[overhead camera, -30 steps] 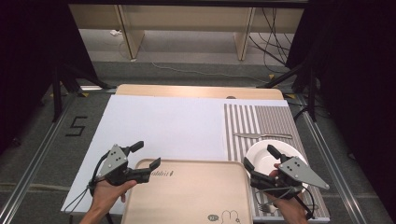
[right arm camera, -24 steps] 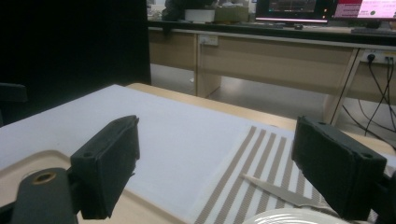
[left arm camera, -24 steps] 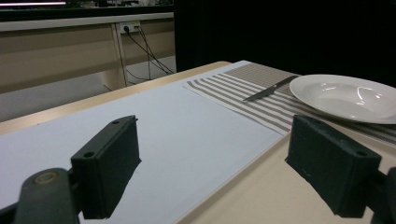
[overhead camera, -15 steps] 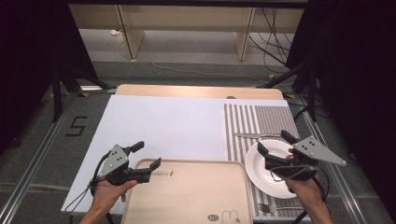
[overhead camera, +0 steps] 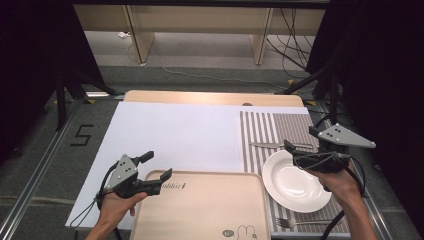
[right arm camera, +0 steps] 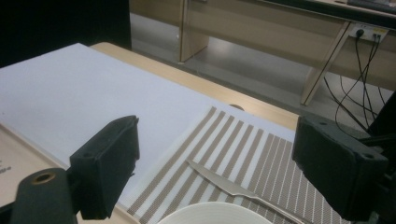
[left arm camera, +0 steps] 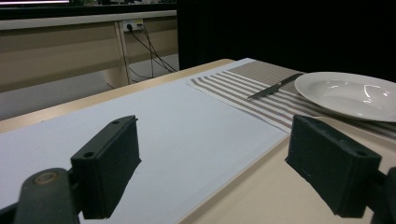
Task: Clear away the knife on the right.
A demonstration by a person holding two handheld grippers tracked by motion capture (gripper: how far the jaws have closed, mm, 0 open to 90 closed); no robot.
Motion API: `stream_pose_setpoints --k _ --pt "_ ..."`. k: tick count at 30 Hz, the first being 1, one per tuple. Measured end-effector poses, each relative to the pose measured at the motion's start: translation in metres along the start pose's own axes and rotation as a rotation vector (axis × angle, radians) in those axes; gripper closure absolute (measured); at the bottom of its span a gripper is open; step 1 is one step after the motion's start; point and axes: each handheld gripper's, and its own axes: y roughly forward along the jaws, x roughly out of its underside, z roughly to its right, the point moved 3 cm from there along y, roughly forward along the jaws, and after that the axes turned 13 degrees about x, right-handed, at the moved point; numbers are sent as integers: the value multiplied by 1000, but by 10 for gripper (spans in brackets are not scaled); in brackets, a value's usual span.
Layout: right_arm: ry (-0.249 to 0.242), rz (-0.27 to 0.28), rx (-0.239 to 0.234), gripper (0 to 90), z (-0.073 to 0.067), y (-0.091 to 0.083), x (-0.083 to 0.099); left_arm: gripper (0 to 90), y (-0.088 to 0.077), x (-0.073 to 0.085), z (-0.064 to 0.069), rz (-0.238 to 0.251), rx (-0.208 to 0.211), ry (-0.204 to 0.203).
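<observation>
A beige tray [overhead camera: 200,205] lies at the near edge of the table. My left gripper [overhead camera: 157,165] stands open at the tray's far left corner, one jaw over the white sheet [overhead camera: 175,135] and one over the tray [left arm camera: 261,196]. My right gripper [overhead camera: 302,138] is open above the far rim of a white plate [overhead camera: 295,182], which rests on a striped placemat [overhead camera: 265,130]. A knife [overhead camera: 270,145] lies on the mat just beyond the plate. In the right gripper view the knife [right arm camera: 224,182] and the plate rim [right arm camera: 215,214] sit between the open jaws.
A fork [overhead camera: 300,222] lies on the placemat near the plate's front edge. The left gripper view shows the plate [left arm camera: 350,93] and knife [left arm camera: 275,86] farther off. Cables and desk legs stand beyond the table's far edge.
My right gripper has moved from the tray's right edge to the right and away, over the plate's far side. The left gripper has held its place.
</observation>
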Motion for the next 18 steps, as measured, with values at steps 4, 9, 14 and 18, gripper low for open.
stream_pose_setpoints --k 4,9,14,18 --pt "-40 -42 -4 159 6 11 -3 163 1 1 0 -6 1 4" --pt "-84 -100 -20 158 15 28 -1 162 2 1 0 -4 0 2" --pt "-84 -142 -29 159 23 41 -2 163 3 1 -1 0 -2 5" --pt "-85 -214 -54 160 31 60 -3 163 3 1 0 -1 -2 11"
